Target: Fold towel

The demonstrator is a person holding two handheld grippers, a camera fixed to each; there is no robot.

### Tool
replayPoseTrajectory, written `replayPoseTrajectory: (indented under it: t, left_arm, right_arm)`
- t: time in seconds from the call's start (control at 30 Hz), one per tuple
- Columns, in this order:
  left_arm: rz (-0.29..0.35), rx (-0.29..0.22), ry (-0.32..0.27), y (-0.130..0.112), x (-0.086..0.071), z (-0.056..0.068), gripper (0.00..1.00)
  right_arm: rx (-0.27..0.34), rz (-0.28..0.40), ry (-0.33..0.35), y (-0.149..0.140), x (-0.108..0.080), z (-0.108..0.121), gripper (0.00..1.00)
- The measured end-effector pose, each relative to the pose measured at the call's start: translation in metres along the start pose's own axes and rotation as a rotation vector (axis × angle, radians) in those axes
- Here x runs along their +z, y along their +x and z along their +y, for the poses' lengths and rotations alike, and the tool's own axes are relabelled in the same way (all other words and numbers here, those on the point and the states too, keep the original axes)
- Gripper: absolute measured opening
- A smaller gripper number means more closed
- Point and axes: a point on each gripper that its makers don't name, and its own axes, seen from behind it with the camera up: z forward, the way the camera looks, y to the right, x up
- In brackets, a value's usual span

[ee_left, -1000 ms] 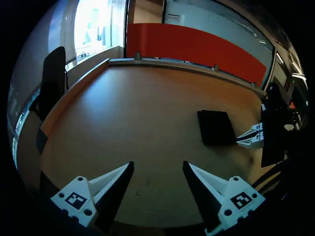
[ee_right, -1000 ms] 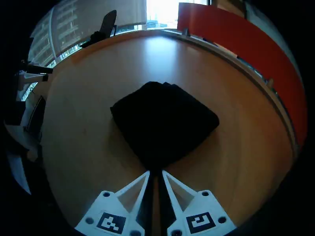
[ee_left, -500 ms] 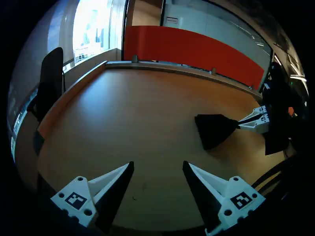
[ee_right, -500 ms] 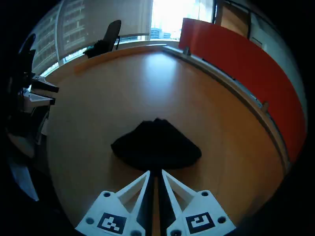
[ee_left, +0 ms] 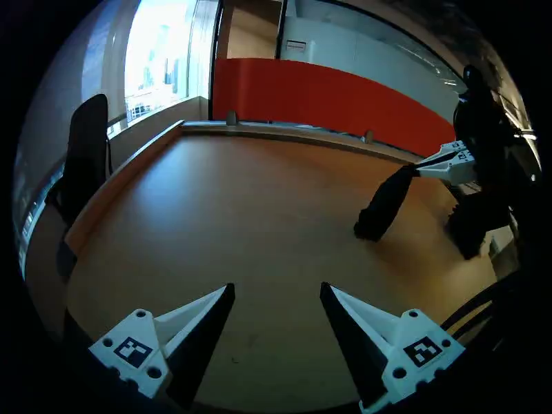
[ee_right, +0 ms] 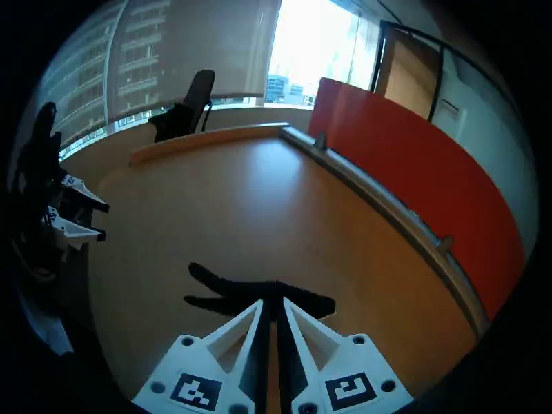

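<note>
Pinching 1 corner of the dark towel (ee_right: 310,302), the right gripper (ee_right: 272,303) is closed on it; the left gripper (ee_left: 276,286) gapes empty, well apart. The towel dangles, its low end at or near the table (ee_left: 207,207) — 1 s ago it lay flat. So thin a pinch may slip, dropping it in a heap.

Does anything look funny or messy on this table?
Yes: the black towel isn't lying flat. It hangs crumpled and slanted from the right hand-held gripper, which pinches one end above the wooden table. Nothing looks spilled or broken. The left hand-held gripper is open and holds nothing.
</note>
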Motion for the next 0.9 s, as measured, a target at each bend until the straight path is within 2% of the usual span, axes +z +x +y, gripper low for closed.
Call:
replayPoseTrajectory:
  t: [0.17,0.5,0.7,0.9]
  left_arm:
    - [0.012,0.01,-0.007,0.006,-0.001,0.002,0.92]
    - [0.02,0.028,-0.029,0.012,0.0,0.01,0.92]
    - [0.015,0.041,-0.037,0.013,0.002,0.014,0.92]
    - [0.018,0.044,-0.039,0.018,0.003,0.017,0.92]
  right_arm:
    - [0.003,0.013,-0.026,0.01,-0.013,0.018,0.05]
    - [0.03,0.008,-0.091,0.002,-0.043,0.058,0.05]
    - [0.055,0.001,-0.13,-0.007,-0.066,0.088,0.05]
    - [0.071,-0.028,-0.176,-0.029,-0.089,0.124,0.05]
